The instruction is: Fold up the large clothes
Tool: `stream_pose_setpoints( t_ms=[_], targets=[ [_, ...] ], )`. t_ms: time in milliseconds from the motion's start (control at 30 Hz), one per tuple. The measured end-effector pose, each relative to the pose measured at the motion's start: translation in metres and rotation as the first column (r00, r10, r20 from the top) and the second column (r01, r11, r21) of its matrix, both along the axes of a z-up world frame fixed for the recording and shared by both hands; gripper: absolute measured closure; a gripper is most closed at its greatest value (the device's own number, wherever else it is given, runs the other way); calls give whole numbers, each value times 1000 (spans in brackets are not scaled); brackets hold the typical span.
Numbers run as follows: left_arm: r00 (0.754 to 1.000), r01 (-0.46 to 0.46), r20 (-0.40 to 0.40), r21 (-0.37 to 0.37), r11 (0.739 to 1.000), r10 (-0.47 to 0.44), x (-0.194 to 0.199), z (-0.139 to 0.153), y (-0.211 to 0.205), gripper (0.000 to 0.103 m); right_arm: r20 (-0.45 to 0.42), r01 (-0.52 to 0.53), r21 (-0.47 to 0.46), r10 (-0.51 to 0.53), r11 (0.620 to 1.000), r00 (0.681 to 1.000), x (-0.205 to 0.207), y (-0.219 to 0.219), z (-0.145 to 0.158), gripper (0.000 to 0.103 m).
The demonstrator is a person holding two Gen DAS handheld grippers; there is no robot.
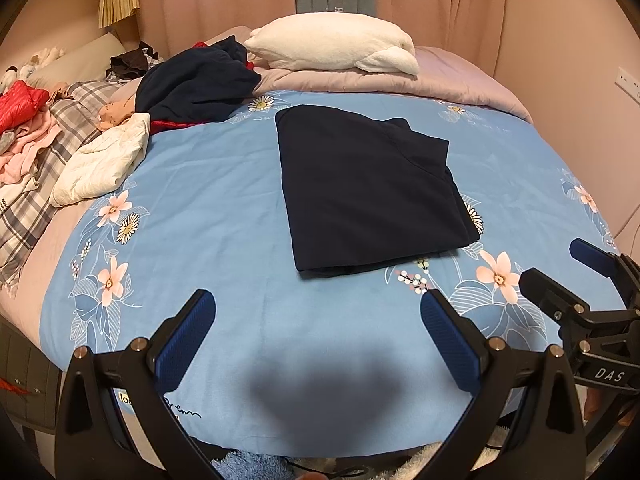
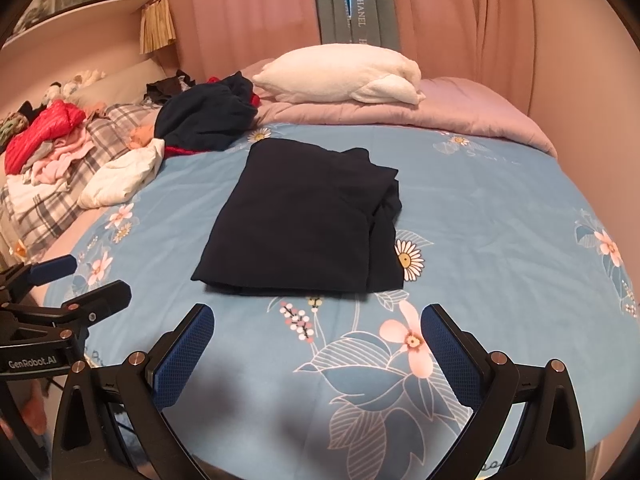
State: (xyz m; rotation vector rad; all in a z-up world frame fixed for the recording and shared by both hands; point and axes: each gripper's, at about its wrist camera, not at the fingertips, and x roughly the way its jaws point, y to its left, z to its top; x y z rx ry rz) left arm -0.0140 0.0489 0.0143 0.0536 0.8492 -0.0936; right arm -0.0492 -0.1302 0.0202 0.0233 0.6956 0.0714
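A dark navy garment (image 1: 360, 184) (image 2: 304, 216) lies folded into a rough rectangle in the middle of the blue floral bedspread (image 1: 224, 216) (image 2: 500, 208). Its right side shows bunched layers. My left gripper (image 1: 318, 320) hovers open over the near edge of the bed, short of the garment, with nothing between its blue pads. My right gripper (image 2: 318, 332) is open too, also near the front edge and apart from the garment. Each gripper shows in the other's view: the right gripper (image 1: 560, 268) at the right edge, the left gripper (image 2: 84, 280) at the left edge.
A heap of dark blue clothing (image 1: 192, 84) (image 2: 204, 116), a white padded jacket (image 1: 104, 160) (image 2: 124, 176) and red and pink clothes (image 1: 20, 116) (image 2: 44, 136) lie on a plaid sheet at the left. A white pillow (image 1: 336, 44) (image 2: 340, 76) rests on a pink quilt by the curtains.
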Motion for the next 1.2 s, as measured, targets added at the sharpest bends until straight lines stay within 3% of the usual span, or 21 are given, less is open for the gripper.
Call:
stream_pose_setpoints(
  t_ms=[1200],
  targets=[
    [1000, 9, 0, -6, 1000, -9, 1, 0, -2, 0, -1, 2, -1, -2, 1000, 1000, 0, -1, -1, 1]
  ],
)
